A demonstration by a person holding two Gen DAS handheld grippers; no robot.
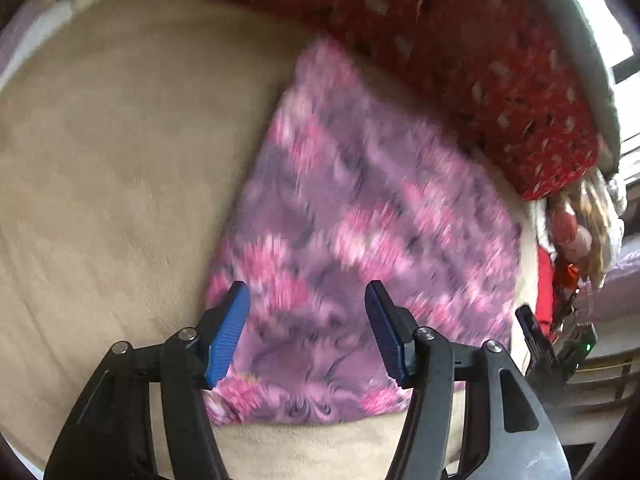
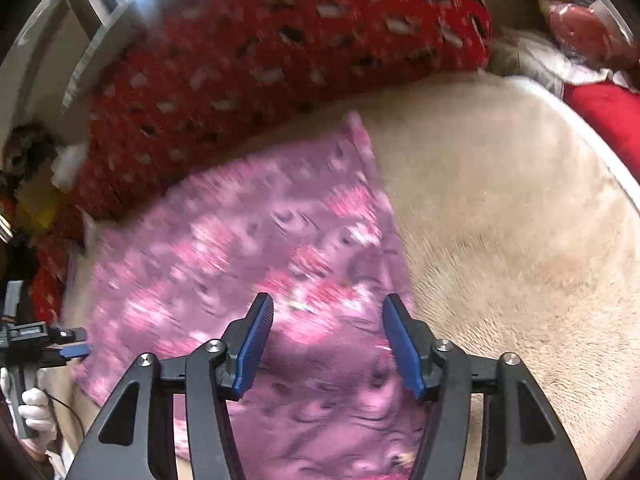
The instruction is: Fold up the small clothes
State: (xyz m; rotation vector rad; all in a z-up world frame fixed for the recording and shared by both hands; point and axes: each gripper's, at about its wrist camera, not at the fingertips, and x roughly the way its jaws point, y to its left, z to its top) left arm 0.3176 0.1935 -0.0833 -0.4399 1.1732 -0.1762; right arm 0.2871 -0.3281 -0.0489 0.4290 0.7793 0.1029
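A pink and purple patterned cloth [image 1: 360, 208] lies flat on a beige plush surface [image 1: 100, 160]. In the left wrist view my left gripper [image 1: 307, 286] hovers over the cloth's near edge, open, with nothing pinched between its blue pads. The right gripper's black finger [image 1: 536, 332] shows at the cloth's right side. In the right wrist view the same cloth [image 2: 240, 248] spreads to the left, and my right gripper [image 2: 329, 298] stands open above its near right part. The left gripper [image 2: 68, 344] is at the cloth's left edge, held by a white-gloved hand [image 2: 36, 412].
A red cushion with white flecks [image 1: 440, 40] [image 2: 280, 40] lies along the far side, touching the cloth's far edge. Soft toys and bags [image 1: 580, 224] pile up beyond the cloth's right side. Bare beige surface [image 2: 520, 220] extends to the right of the cloth.
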